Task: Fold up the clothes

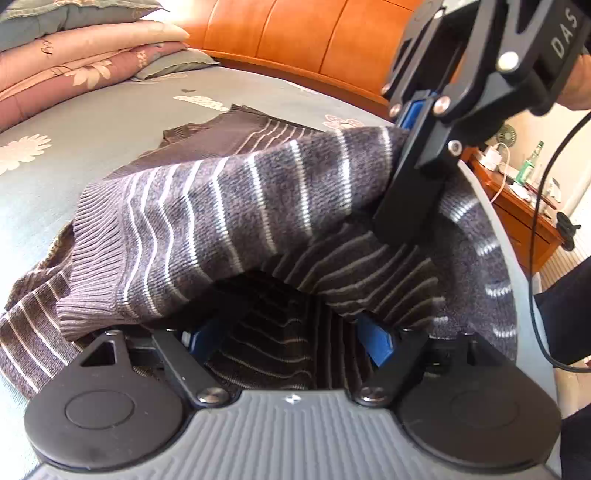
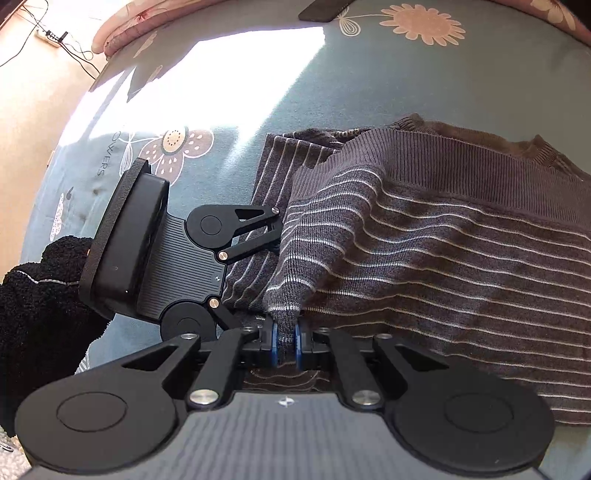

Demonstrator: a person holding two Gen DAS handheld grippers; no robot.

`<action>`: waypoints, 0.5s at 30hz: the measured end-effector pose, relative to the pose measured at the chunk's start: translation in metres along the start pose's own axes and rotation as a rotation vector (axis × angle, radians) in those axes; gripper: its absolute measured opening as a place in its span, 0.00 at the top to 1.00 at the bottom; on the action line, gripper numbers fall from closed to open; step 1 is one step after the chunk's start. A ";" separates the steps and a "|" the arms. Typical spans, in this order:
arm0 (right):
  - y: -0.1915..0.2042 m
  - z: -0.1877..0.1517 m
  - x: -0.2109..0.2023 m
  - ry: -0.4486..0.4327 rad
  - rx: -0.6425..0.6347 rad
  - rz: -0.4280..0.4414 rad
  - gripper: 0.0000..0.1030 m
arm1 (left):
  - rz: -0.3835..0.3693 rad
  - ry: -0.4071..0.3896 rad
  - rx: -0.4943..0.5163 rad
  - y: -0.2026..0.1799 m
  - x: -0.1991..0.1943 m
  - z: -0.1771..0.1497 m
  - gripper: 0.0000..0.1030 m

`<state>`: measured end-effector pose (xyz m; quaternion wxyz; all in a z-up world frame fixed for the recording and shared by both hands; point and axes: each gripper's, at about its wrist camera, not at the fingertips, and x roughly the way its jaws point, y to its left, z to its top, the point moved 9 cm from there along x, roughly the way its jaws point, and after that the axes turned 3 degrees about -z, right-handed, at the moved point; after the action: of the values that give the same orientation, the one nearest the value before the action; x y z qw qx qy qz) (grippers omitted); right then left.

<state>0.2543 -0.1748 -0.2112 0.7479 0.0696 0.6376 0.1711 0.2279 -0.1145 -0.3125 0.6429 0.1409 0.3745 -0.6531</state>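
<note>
Two grippers are working on one striped sweater (image 2: 424,258), which is lying spread on a bed. Right gripper (image 2: 285,345) is pinching a raised fold of the grey-brown knit between its blue pads (image 2: 274,343), jaws nearly together on the cloth. Left gripper (image 1: 291,343) is sitting with its jaws wide apart, and the sweater is draping over and between them; its blue pads (image 1: 380,343) are standing clear of the fabric on either side, pressing on nothing. From the right wrist view, the left gripper is reaching into the garment's left edge, and a hand in a black fleecy sleeve (image 2: 40,306) is holding it. One flap of the sweater, with thin white stripes and a ribbed hem, is hanging lifted from the right gripper. Beneath it, the bedsheet (image 2: 229,122) is showing blue-grey with flower prints. Farther off, one stack of folded quilts (image 1: 81,55) is resting by an orange headboard (image 1: 303,33). One wooden bedside cabinet (image 1: 524,214) is standing at the right, with one green bottle (image 1: 532,162) on it.
</note>
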 end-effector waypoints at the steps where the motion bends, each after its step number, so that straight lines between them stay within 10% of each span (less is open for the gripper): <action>1: 0.000 0.000 0.000 0.001 0.003 0.006 0.90 | -0.034 0.012 0.008 -0.001 0.000 0.001 0.24; 8: -0.005 0.001 0.012 0.006 0.032 0.005 0.90 | -0.342 0.104 -0.171 0.011 0.022 -0.006 0.23; 15: -0.021 -0.015 0.029 0.066 0.030 -0.026 0.84 | -0.224 -0.021 -0.241 0.029 -0.007 -0.005 0.22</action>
<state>0.2467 -0.1860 -0.2475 0.7275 0.0668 0.6653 0.1542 0.2543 -0.1031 -0.3203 0.5822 0.0136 0.4567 -0.6725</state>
